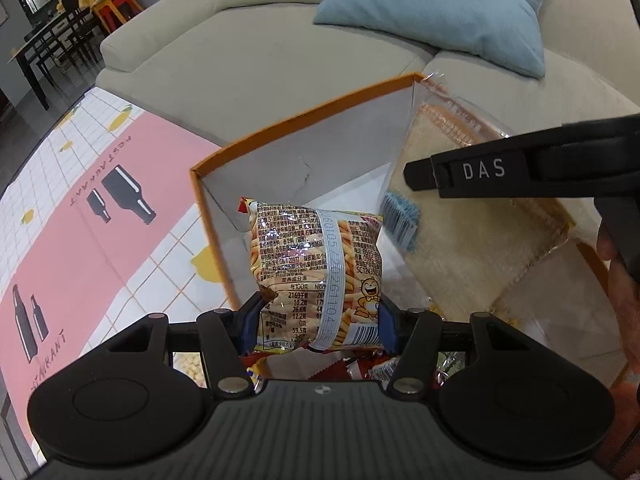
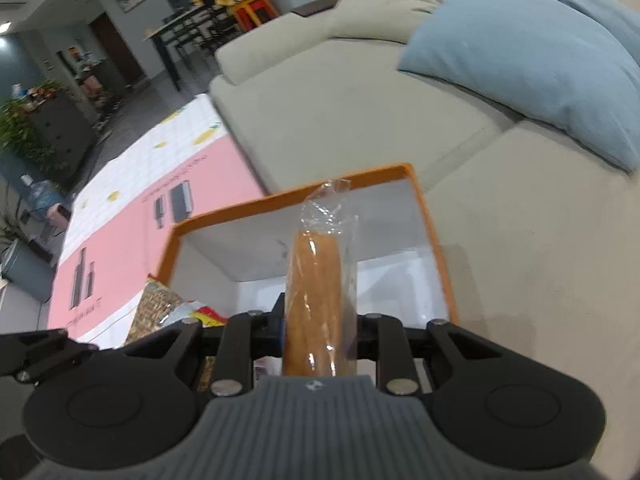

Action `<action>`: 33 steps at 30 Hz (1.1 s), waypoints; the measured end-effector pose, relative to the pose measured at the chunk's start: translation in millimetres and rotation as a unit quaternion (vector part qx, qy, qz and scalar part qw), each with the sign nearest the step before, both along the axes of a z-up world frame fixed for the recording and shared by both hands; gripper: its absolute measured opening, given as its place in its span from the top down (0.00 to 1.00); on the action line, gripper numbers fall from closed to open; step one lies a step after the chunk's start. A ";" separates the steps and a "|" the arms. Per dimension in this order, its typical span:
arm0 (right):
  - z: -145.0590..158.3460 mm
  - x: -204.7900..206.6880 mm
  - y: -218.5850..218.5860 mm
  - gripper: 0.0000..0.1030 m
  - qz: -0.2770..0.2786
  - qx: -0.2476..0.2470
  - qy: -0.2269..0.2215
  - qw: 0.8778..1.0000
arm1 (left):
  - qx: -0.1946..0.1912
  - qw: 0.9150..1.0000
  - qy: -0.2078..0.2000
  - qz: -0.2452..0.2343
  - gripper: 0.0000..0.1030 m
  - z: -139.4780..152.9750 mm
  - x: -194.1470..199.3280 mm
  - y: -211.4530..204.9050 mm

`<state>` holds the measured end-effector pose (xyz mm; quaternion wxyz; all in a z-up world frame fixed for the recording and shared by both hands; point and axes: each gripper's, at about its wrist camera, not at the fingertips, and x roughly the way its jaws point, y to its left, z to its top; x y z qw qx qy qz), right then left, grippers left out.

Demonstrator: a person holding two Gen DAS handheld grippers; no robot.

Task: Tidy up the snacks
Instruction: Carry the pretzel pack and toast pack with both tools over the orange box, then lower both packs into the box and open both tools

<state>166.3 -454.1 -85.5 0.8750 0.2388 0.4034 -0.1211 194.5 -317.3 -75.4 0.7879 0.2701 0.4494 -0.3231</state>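
Note:
My left gripper (image 1: 318, 320) is shut on a shiny snack bag (image 1: 316, 264) printed with fries and a cartoon face, held above an open orange-rimmed white box (image 1: 304, 160). My right gripper (image 2: 316, 320) is shut on a clear-wrapped bread slice pack (image 2: 316, 292), held edge-on over the same box (image 2: 400, 276). In the left wrist view the bread pack (image 1: 472, 216) hangs at the box's right side with the right gripper's black finger (image 1: 480, 172) across it. The fries bag also shows at the lower left of the right wrist view (image 2: 168, 312).
Several small wrapped snacks (image 1: 360, 368) lie under the left gripper. The box sits on a table with a pink and white cloth (image 1: 80, 216). A beige sofa (image 1: 240, 40) with a blue pillow (image 1: 440, 8) stands right behind the box.

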 end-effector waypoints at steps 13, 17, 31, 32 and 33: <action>12.0 -4.2 -2.1 0.63 0.014 -0.035 0.005 0.999 | -0.008 1.000 0.020 -0.007 0.33 -8.0 -0.2 -3.8; 13.3 -7.5 -0.5 0.53 0.009 -0.037 0.003 0.999 | -0.017 1.000 0.015 -0.008 0.31 -1.0 -3.5 1.2; 32.1 -22.0 7.4 0.30 0.001 -0.045 -0.021 0.999 | -0.038 0.999 0.020 -0.010 0.29 12.1 -9.6 12.3; 33.4 -24.5 8.2 0.30 0.005 -0.043 -0.025 0.999 | -0.038 0.999 0.021 -0.008 0.29 11.4 -10.4 14.1; 34.5 -26.7 9.1 0.30 0.008 -0.040 -0.028 0.999 | -0.037 0.999 0.020 -0.007 0.29 10.4 -10.9 14.9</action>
